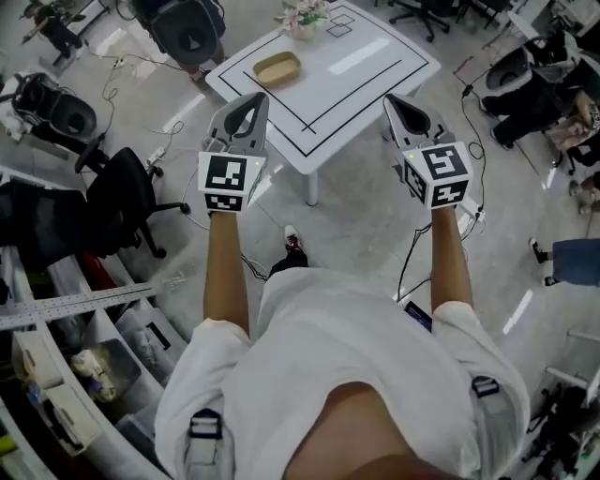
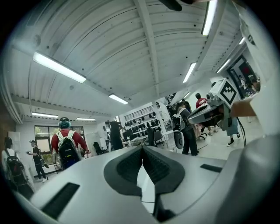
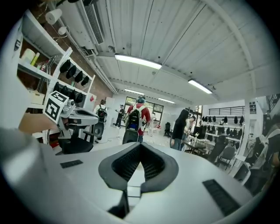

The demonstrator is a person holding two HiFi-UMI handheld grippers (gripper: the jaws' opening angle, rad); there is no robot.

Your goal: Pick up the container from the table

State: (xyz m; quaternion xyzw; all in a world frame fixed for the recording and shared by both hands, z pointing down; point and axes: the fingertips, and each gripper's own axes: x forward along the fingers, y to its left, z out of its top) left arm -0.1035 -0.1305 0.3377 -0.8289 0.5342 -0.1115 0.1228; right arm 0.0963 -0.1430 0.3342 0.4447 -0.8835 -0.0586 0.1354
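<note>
In the head view a shallow tan oval container (image 1: pixel 277 67) lies on the white table (image 1: pixel 366 80), inside a black-lined rectangle near its far left corner. I hold both grippers up in front of me, well short of the table and apart from the container. The left gripper (image 1: pixel 253 99) and the right gripper (image 1: pixel 395 101) are both shut with nothing between their jaws. The left gripper view shows shut jaws (image 2: pixel 142 148) against ceiling and room, with the right gripper (image 2: pixel 215 110) off to the side. The right gripper view shows its shut jaws (image 3: pixel 140 145) and no container.
A flower pot (image 1: pixel 302 19) stands at the table's far edge. Black office chairs (image 1: pixel 127 202) and shelving (image 1: pixel 66 366) are at my left, cables trail over the floor, and seated people (image 1: pixel 544 84) are at the right. Several people stand in the room (image 3: pixel 136 119).
</note>
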